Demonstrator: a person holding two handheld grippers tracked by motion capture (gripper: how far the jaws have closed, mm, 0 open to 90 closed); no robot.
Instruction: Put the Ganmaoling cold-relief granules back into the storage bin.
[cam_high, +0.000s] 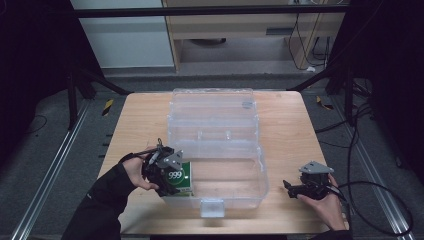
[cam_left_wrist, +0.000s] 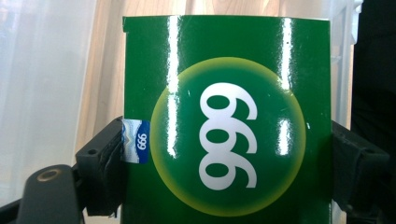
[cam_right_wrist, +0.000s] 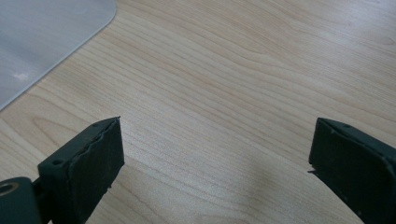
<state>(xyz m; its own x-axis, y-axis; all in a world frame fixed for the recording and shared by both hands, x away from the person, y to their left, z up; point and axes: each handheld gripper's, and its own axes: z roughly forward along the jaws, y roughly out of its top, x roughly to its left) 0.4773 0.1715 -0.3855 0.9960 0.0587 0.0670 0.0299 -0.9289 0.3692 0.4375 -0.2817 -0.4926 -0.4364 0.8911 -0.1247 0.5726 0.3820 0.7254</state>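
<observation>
A green box (cam_high: 181, 178) with a white "999" in a yellow-edged circle sits at the near left corner of a clear plastic bin (cam_high: 250, 170). My left gripper (cam_high: 167, 172) is shut on the box. In the left gripper view the green box (cam_left_wrist: 224, 121) spans the gap and both jaws press its sides. My right gripper (cam_high: 291, 188) rests low over the table to the right of the bin, held by a hand. In the right gripper view its jaws stand wide apart over bare wood, the right gripper (cam_right_wrist: 215, 163) open with nothing between.
The bin's hinged clear lid (cam_high: 212, 107) lies open toward the far side of the wooden table (cam_high: 290, 125). A latch tab (cam_high: 212, 206) sticks out at the bin's near edge. A corner of the clear bin (cam_right_wrist: 42, 37) shows at upper left in the right gripper view. Cables trail at right.
</observation>
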